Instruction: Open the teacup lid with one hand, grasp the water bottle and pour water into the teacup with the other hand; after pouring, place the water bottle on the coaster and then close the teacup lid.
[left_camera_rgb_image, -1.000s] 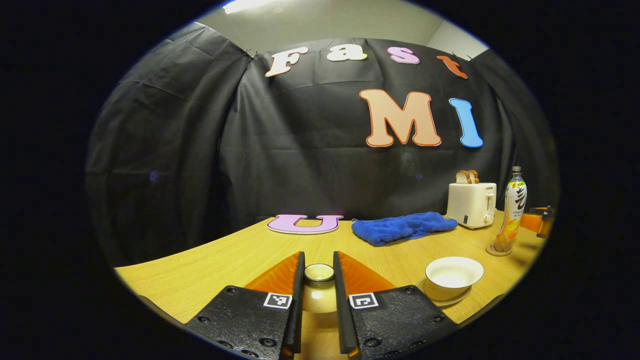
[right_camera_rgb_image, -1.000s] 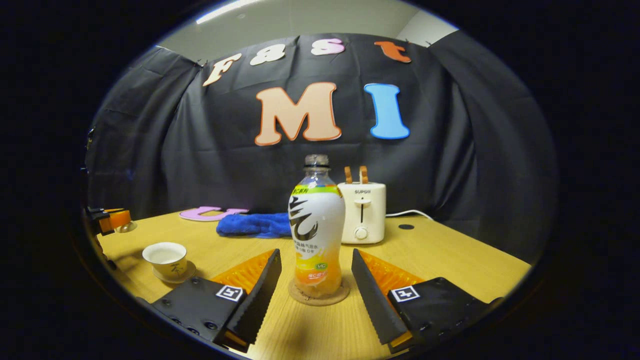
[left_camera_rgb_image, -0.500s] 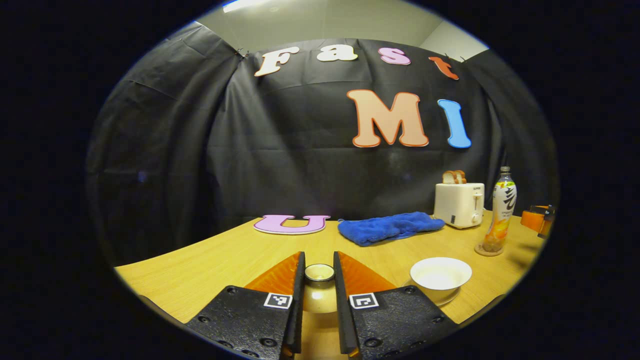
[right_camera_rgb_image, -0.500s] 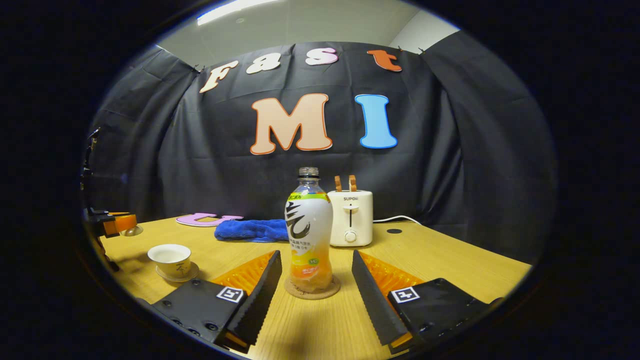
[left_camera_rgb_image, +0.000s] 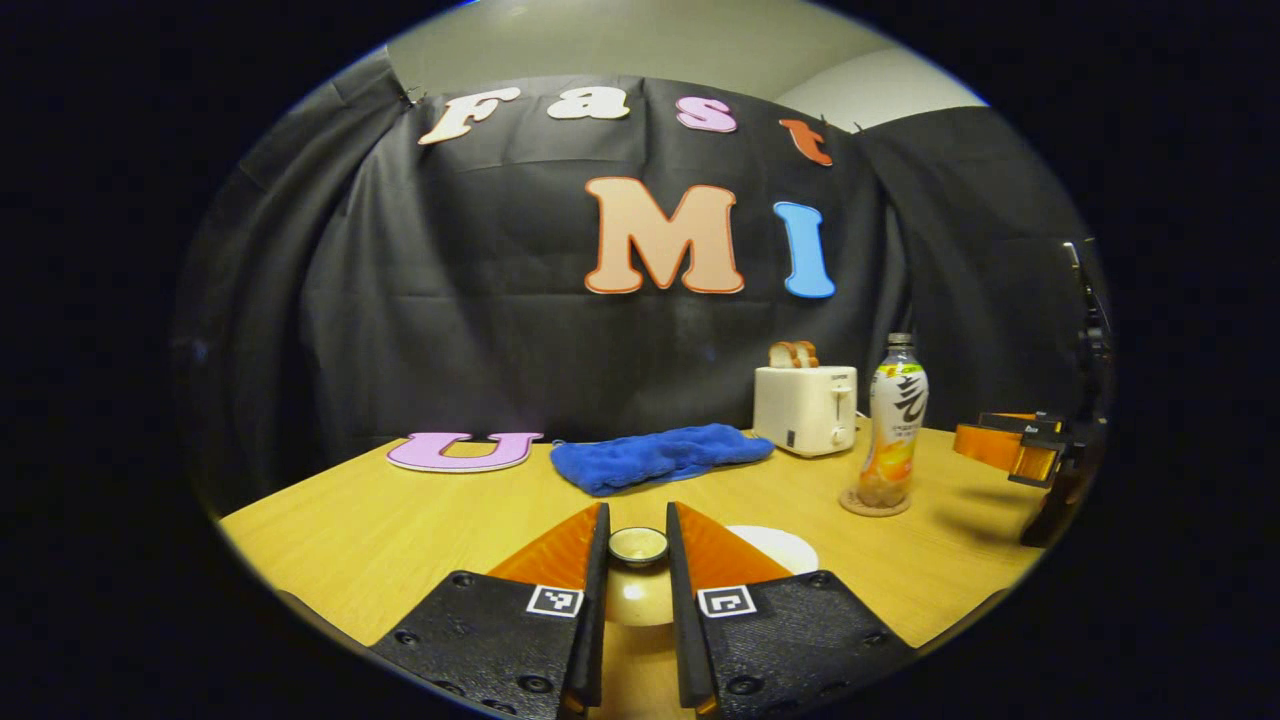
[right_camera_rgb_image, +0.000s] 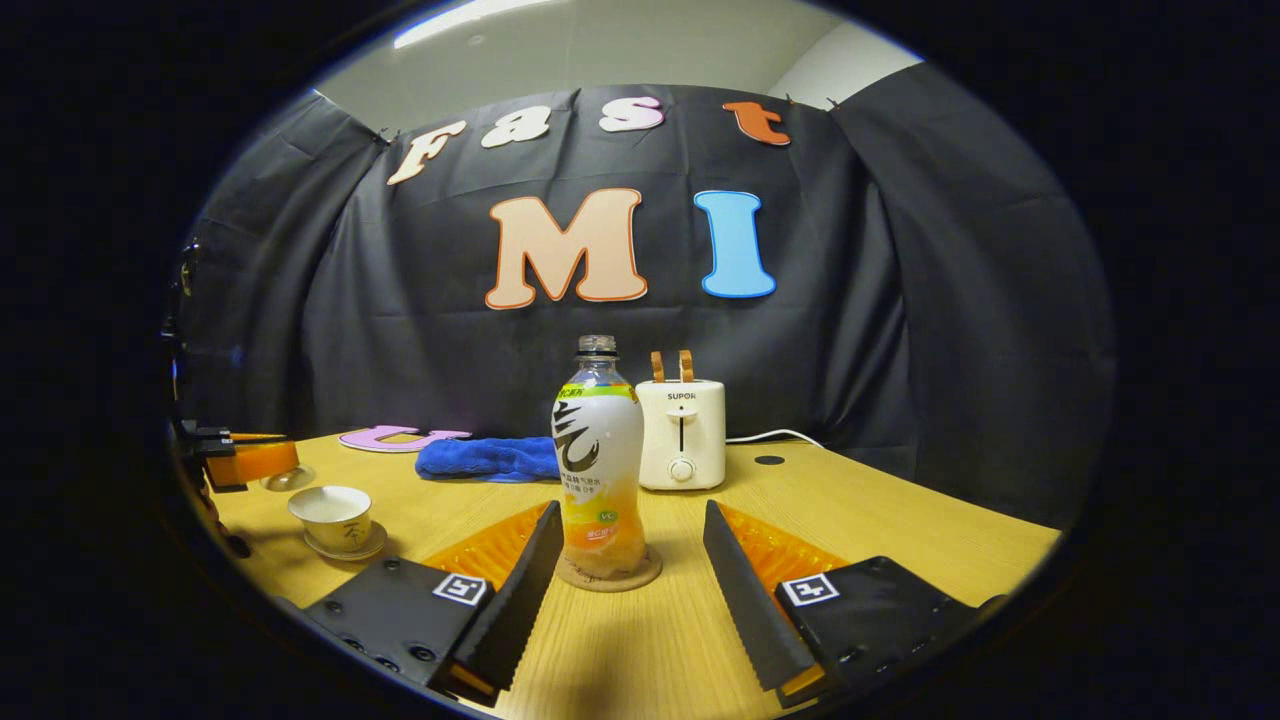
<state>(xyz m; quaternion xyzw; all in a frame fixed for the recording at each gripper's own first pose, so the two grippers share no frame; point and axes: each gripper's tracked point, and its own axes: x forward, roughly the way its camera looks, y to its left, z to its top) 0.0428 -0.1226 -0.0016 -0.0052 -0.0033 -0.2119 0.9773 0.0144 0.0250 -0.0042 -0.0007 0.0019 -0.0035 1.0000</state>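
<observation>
Spanning the booth, a wooden table (right_camera_rgb_image: 900, 520); left gripper (left_camera_rgb_image: 637, 560) clamps the lid (left_camera_rgb_image: 638, 546), right gripper (right_camera_rgb_image: 630, 560) spread.

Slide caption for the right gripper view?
Open right gripper faces the water bottle upright on its coaster; uncovered teacup at left.

We are counting one bottle (right_camera_rgb_image: 598, 470) on one coaster (right_camera_rgb_image: 609, 576), one teacup (right_camera_rgb_image: 331, 512) on one saucer (right_camera_rgb_image: 345, 549), and one lid (left_camera_rgb_image: 638, 546). We are also seeing one toaster (right_camera_rgb_image: 681, 433) holding two bread slices (right_camera_rgb_image: 672, 365), one blue cloth (right_camera_rgb_image: 486, 458), one desk (right_camera_rgb_image: 880, 520) and two tongs (left_camera_rgb_image: 636, 585) (right_camera_rgb_image: 625, 585).
</observation>
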